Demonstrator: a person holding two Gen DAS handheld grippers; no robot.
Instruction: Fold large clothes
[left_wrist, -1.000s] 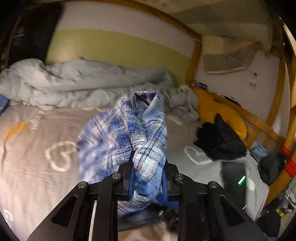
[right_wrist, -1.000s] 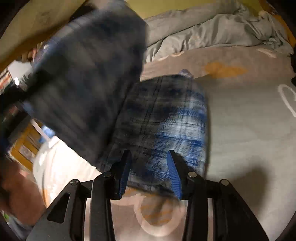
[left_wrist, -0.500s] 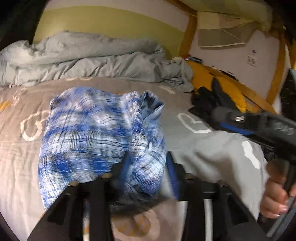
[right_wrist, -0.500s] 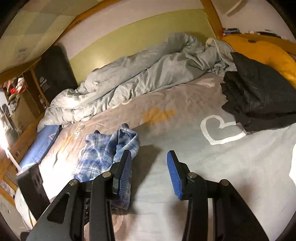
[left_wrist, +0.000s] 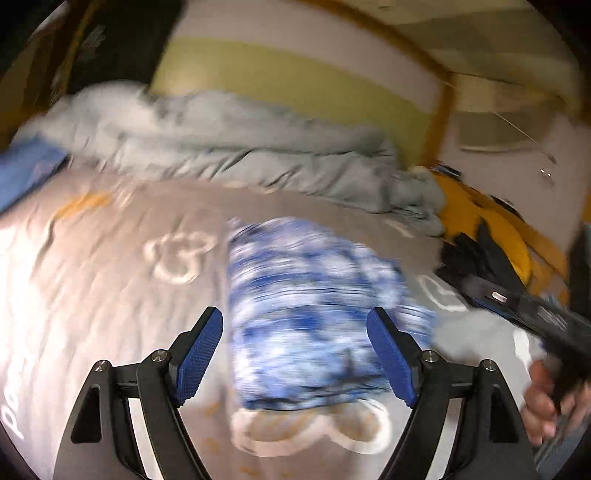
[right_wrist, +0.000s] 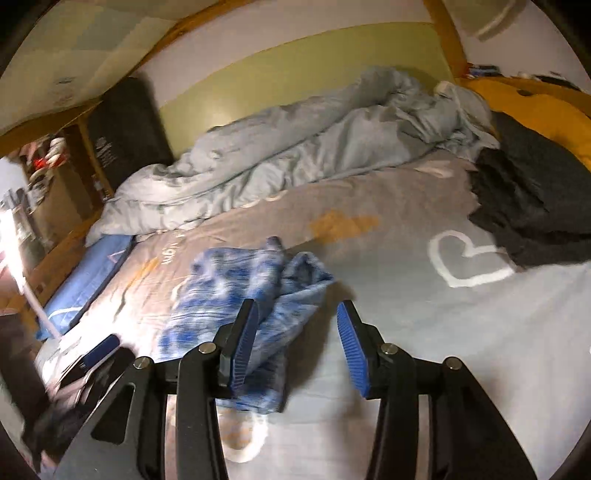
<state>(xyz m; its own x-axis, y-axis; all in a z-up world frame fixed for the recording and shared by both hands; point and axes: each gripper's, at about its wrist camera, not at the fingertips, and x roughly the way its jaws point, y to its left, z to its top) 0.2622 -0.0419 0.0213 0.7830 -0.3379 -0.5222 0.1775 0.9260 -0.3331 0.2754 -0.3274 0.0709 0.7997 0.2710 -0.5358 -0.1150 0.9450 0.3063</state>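
Since a second earlier, the shirt (left_wrist: 314, 328) had been released from the left tool (left_wrist: 295, 354) and laid on the bed (left_wrist: 92, 295). That tool's jaws were opening, wide on either side of the bundle, the pads not pressing on it. The picture was blurred by motion. The right tool (right_wrist: 295, 350) was seen raised and drawn back, its jaws opening slowly, with nothing between them; the shirt (right_wrist: 251, 306) lay just left of its left pad. The garment was judged folded into a compact bundle, set down near the bed's front edge, well apart from the duvet (right_wrist: 295, 147) and the dark clothes (right_wrist: 532, 199), probably so that the fold was kept tidy. A hand (left_wrist: 546, 402) gripping the right tool's handle was noted at the left view's right edge.
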